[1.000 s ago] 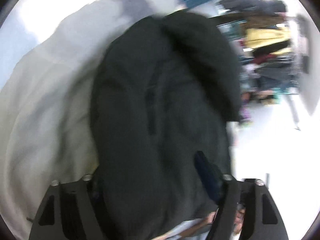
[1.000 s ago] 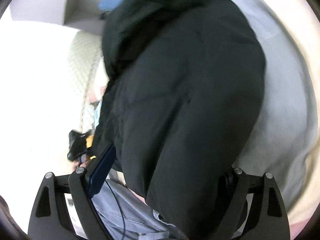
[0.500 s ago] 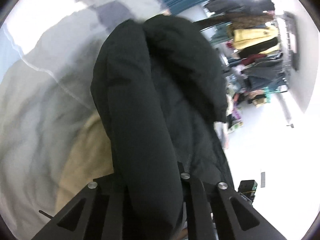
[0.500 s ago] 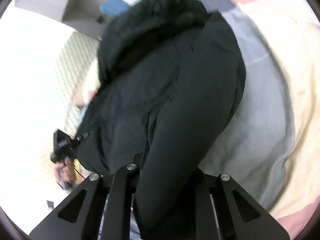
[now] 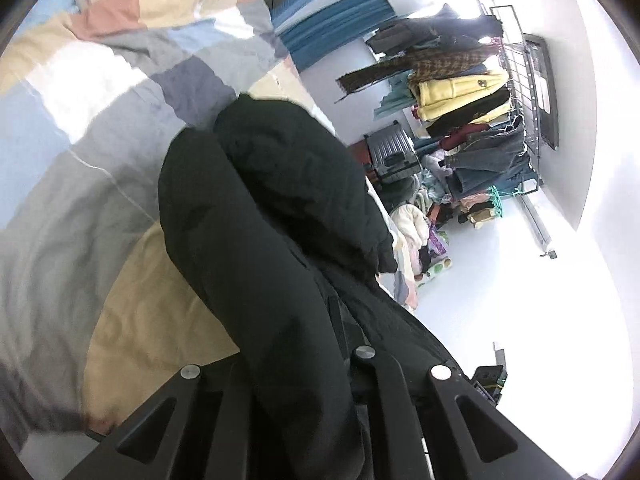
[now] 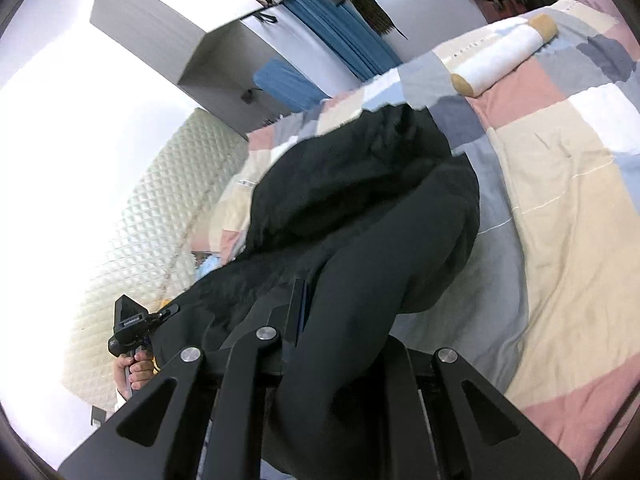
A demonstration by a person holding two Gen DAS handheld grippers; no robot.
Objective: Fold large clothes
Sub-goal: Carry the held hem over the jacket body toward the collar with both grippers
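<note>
We found no brand, label or legible writing on the garment or on either tool; a small white mark on the left gripper (image 6: pixel 132 330), seen in the right wrist view, was too small to read.

Nearest each camera, the fingers of both grippers were closed almost completely on folds of the black padded coat (image 5: pixel 256 232). In the left wrist view, the left gripper (image 5: pixel 304 364) pinched a thick roll of the black fabric between its fingers (image 5: pixel 372 368). In the right wrist view, the right gripper (image 6: pixel 340 352) clamped a similar roll between its fingers (image 6: pixel 256 344). Both sets of jaws had just been closing, with the coat between them.

From each grip, we saw the coat extend away from the camera toward the bed, its long axis running roughly along the gripper's line of sight. Its far end bulged into a rounded, darker mass lying against the patchwork quilt (image 6: pixel 560 184). The near part hung off the quilt between the two grippers.

At the left edge of the right wrist view, a person's hand (image 6: pixel 132 376) held the left gripper's handle.

Farther off, a white bolster with tan ends (image 6: pixel 504 56) lay on the quilt. Beyond the bed stood a grey suitcase (image 5: pixel 390 154), a loaded clothes rack (image 5: pixel 472 112) and blue curtains (image 5: pixel 332 16).
</note>
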